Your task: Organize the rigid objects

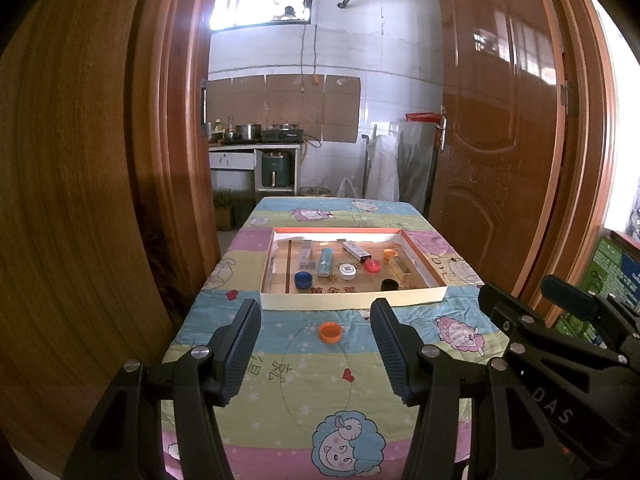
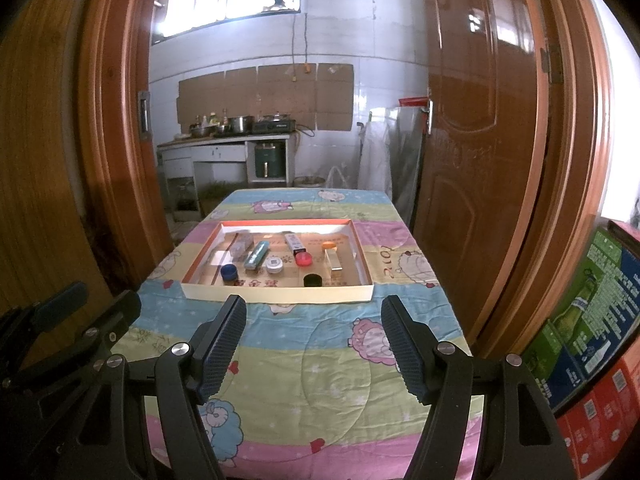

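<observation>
Tools poised low over a cartoon-sheep cloth on the desk, nothing yet between either pair of pads. Left tool spread wide and released, framing a lone orange cap on the cloth, just short of the tray. Right tool likewise parted and empty, hanging beside its partner, only bare cloth ahead of it.

Beyond the cap, a shallow cardboard tray across the desk's middle, already holding most of the rigid pieces: blue cap and black cap near the front wall, white round lid and red cap behind, a second orange cap further right, a teal stick-shaped packet and a clear case lying lengthwise, a white tube with a dark end at an angle toward the back. Further off, an open doorway onto a tiled kitchen with a counter and pots.

Judged nearly done, with the stray orange cap the only piece outside the tray. Risks from here: a low, round, slick cap apt to squirt sideways or flip under off-centre pads; soft quilted cloth likely to bunch and get pinched along with it; a carry kept too low liable to catch the tray's front wall and shove the tray or jostle the sorted caps.
</observation>
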The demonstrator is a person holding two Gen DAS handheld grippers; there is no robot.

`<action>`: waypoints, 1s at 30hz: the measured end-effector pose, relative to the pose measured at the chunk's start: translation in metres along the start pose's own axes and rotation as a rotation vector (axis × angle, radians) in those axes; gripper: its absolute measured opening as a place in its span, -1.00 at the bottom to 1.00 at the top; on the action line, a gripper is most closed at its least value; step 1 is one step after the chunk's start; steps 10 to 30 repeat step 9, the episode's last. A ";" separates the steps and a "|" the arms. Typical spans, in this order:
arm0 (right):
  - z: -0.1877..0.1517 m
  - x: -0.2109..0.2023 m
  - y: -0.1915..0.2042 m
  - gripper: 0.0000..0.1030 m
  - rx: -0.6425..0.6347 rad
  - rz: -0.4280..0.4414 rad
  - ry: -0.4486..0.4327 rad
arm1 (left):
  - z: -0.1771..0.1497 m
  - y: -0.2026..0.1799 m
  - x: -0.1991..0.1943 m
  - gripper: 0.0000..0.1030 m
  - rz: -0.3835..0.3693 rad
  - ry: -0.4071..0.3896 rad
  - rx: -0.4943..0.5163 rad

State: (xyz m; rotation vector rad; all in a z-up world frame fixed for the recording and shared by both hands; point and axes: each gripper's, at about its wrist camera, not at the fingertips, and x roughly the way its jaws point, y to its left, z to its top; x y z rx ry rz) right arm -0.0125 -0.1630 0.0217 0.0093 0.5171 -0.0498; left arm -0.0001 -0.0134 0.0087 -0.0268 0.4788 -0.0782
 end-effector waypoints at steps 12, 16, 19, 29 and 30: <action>-0.003 0.001 0.004 0.39 0.001 0.005 0.004 | -0.009 0.002 0.005 0.10 0.019 0.026 -0.018; -0.003 0.001 0.004 0.39 0.001 0.005 0.004 | -0.009 0.002 0.005 0.10 0.019 0.026 -0.018; -0.003 0.001 0.004 0.39 0.001 0.005 0.004 | -0.009 0.002 0.005 0.10 0.019 0.026 -0.018; -0.003 0.001 0.004 0.39 0.001 0.005 0.004 | -0.009 0.002 0.005 0.10 0.019 0.026 -0.018; -0.003 0.001 0.004 0.39 0.001 0.005 0.004 | -0.009 0.002 0.005 0.10 0.019 0.026 -0.018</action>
